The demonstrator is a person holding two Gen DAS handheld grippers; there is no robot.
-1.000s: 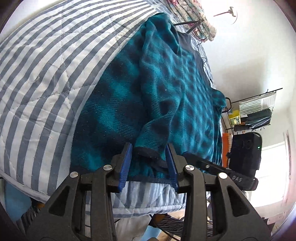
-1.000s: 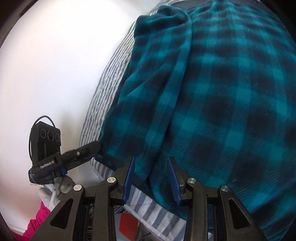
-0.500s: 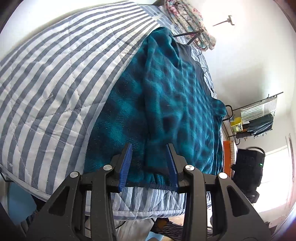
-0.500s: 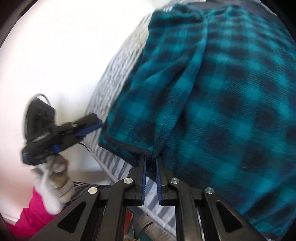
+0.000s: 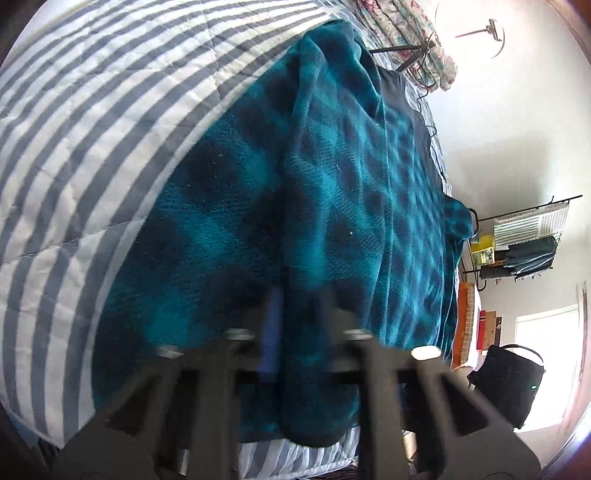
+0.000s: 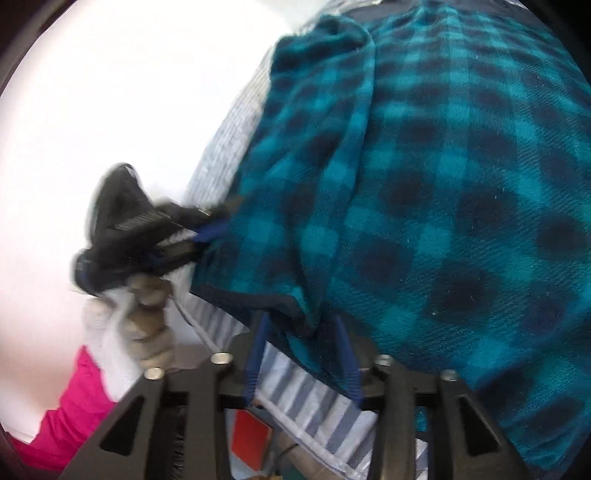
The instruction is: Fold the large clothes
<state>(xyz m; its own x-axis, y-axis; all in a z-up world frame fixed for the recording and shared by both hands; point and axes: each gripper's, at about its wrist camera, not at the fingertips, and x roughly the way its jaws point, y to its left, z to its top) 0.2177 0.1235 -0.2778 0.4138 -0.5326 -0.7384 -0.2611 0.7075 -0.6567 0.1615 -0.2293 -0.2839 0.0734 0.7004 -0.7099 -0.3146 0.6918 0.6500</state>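
A teal and dark plaid fleece garment [image 5: 332, 192] lies spread on the striped bed. In the left wrist view my left gripper [image 5: 299, 321] is blurred, its jaws apart around a folded sleeve end [image 5: 314, 387] at the bed's near edge. In the right wrist view the same garment [image 6: 443, 184] fills the frame. My right gripper [image 6: 301, 325] is open, its jaws either side of the dark-hemmed sleeve end [image 6: 291, 306]. The left gripper [image 6: 147, 236] shows there too, at the garment's left edge.
The grey and white striped quilt [image 5: 85, 147] covers the bed. A wire rack [image 5: 524, 240] with items and a black bag [image 5: 506, 384] stand to the right by the wall. Floral bedding [image 5: 413, 29] lies at the far end. A red object [image 6: 251, 443] is below the bed edge.
My right gripper was shut on the sleeve hem half a second ago and has opened. My left gripper has moved forward onto the garment's near edge.
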